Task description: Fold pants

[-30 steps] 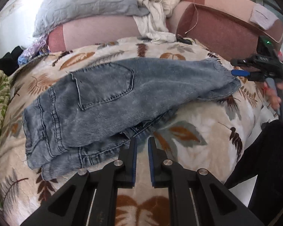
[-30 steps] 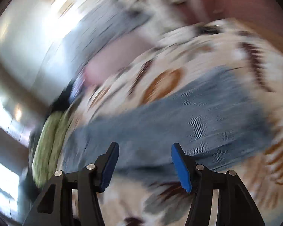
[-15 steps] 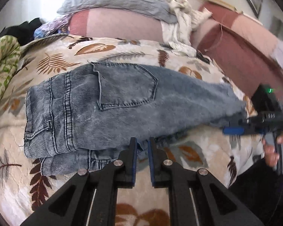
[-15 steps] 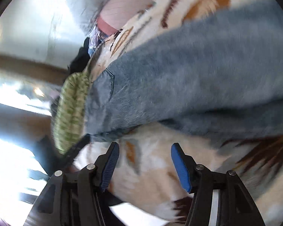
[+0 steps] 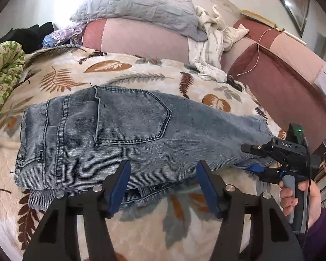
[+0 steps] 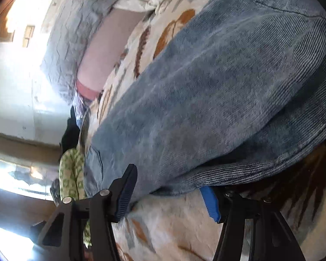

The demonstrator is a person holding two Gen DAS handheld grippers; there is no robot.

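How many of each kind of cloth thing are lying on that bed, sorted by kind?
Faded blue denim pants: 1
Grey quilted pillow: 1
Crumpled white cloth: 1
Green patterned quilt: 1
Cream leaf-print blanket: 1
Total: 5

A bed [image 5: 141,74] draped in a cream blanket [image 5: 60,76] printed with brown and grey leaves carries folded blue denim pants [image 5: 110,139] at its middle. A green patterned quilt [image 5: 2,74] lies bunched at the blanket's left edge, crumpled white cloth [image 5: 208,50] at its far side.
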